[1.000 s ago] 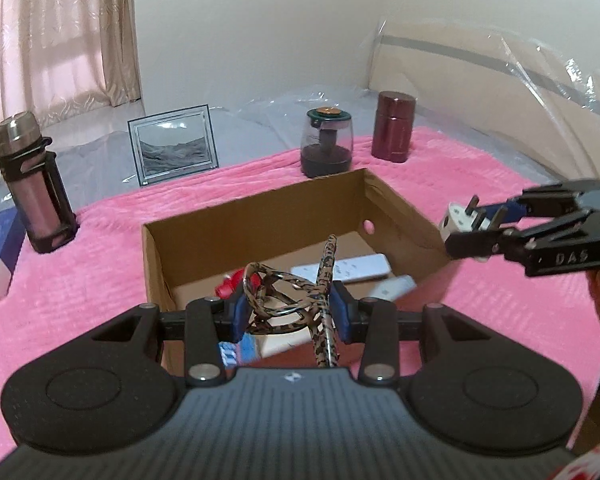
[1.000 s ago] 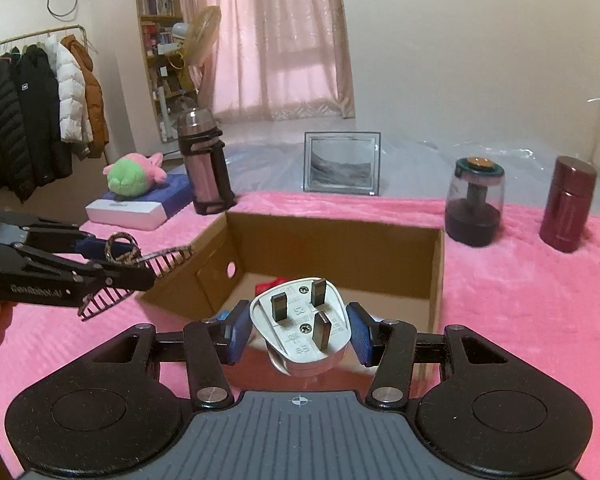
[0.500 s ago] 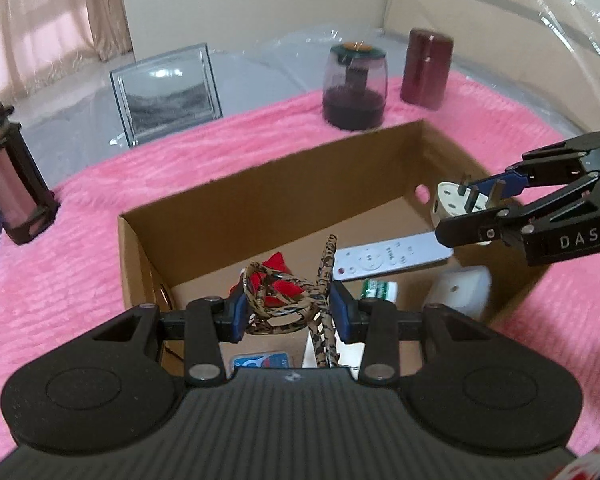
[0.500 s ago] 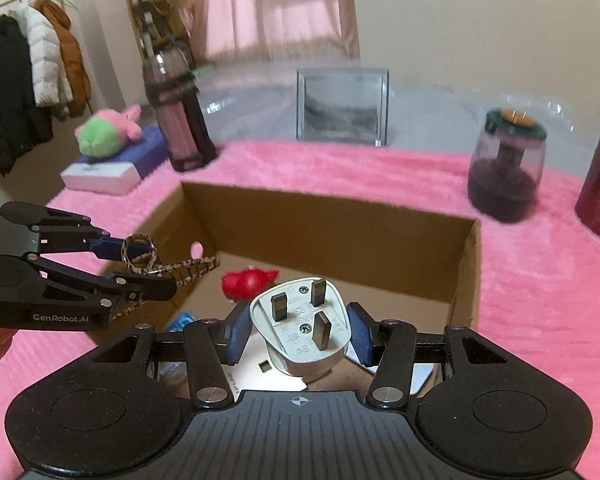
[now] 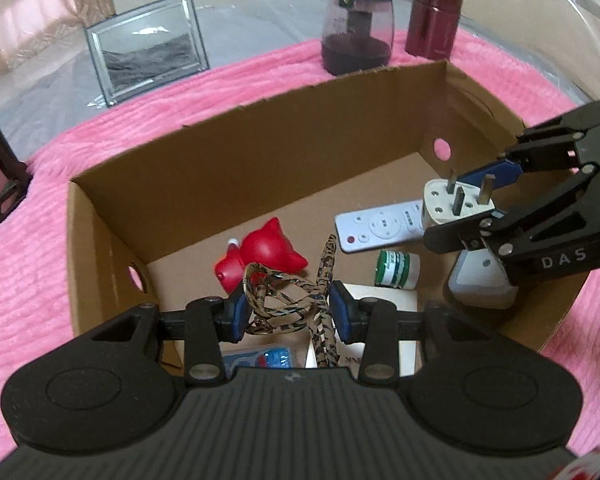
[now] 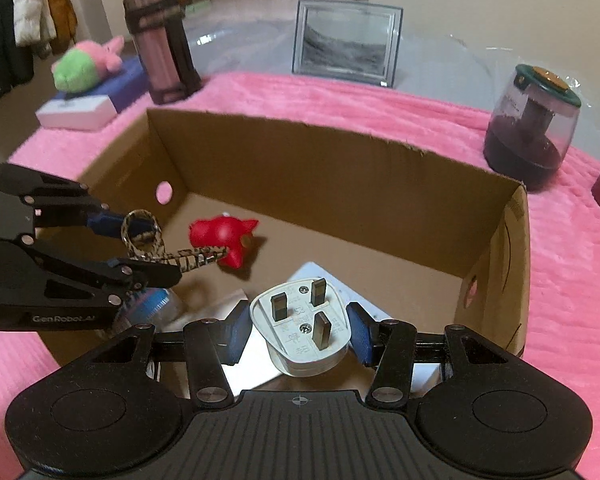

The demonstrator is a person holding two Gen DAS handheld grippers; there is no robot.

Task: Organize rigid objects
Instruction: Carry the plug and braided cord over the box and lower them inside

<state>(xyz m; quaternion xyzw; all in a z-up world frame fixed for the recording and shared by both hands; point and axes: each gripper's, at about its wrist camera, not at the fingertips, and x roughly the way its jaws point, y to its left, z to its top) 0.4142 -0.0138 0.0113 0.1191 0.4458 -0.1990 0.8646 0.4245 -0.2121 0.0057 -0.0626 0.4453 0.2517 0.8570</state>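
The left gripper point(image 5: 288, 306) clamps a leopard-print cord point(image 5: 296, 300) above the cardboard box point(image 5: 236, 168). At three o'clock in its view, the right gripper point(image 6: 298, 330) grips a white plug point(image 6: 302, 326) (prongs upward) over a remote point(image 5: 376, 226). A red toy point(image 5: 264, 256) lies at twelve o'clock.

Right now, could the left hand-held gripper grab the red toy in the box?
Probably not yet: the left hand-held gripper is shut on a leopard-print cord. The red toy lies uncovered just beyond it.
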